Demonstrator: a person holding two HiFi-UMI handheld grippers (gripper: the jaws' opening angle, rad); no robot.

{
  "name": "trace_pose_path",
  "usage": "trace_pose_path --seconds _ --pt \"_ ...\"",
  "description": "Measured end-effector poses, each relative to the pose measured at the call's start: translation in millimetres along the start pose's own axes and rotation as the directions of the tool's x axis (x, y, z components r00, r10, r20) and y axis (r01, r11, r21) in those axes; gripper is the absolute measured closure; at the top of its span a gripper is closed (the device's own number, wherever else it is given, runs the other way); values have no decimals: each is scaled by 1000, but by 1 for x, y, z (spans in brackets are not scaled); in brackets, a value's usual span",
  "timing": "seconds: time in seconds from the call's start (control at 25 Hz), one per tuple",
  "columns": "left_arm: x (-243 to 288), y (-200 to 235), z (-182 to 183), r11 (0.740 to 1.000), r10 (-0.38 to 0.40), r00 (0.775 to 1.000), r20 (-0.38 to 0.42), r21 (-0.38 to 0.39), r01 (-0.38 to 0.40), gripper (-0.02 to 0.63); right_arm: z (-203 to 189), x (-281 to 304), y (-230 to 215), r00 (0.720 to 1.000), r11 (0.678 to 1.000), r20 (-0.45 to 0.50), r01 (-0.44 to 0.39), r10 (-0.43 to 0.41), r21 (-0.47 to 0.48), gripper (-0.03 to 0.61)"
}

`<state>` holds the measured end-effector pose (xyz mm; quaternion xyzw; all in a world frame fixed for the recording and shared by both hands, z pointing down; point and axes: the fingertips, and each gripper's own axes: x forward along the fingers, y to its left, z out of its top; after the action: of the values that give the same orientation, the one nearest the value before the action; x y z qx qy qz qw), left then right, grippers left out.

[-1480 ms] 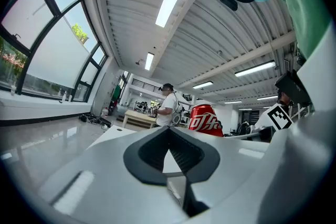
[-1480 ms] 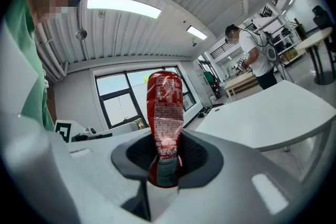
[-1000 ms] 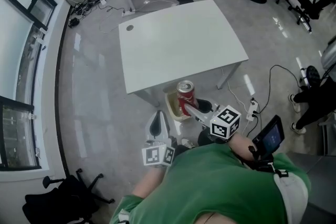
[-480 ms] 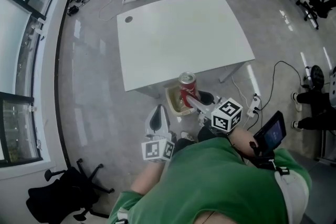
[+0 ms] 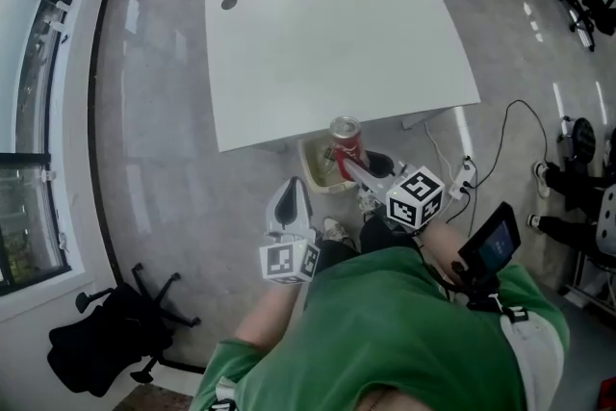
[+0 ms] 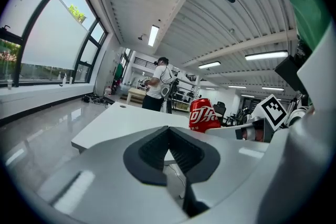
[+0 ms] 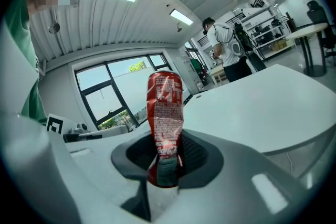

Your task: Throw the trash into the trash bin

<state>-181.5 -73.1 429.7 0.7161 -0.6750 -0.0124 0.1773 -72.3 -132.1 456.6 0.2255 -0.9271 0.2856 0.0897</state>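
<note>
while clenched on the lower end of the red can [image 7: 165,113], holds it upright in the right gripper [image 7: 167,162], long axis vertical, pads pinching its dented sides. from the head view, appears to hang over the far right part of the pale trash bin [image 5: 309,170], set on the floor just under the near edge of the white table [image 5: 337,43]. probably needs only a small carry toward the bin's middle before letting go. left gripper [image 6: 169,150] closed on nothing, just beside the bin's near left, likely not needed.
</note>
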Motion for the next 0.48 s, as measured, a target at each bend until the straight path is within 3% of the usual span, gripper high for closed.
trace_pose_path --seconds 0.48 --pt "19 20 -74 998 57 988 -141 -11 -59 607 -92 37 -41 978 999 -208 -13 21 40 471"
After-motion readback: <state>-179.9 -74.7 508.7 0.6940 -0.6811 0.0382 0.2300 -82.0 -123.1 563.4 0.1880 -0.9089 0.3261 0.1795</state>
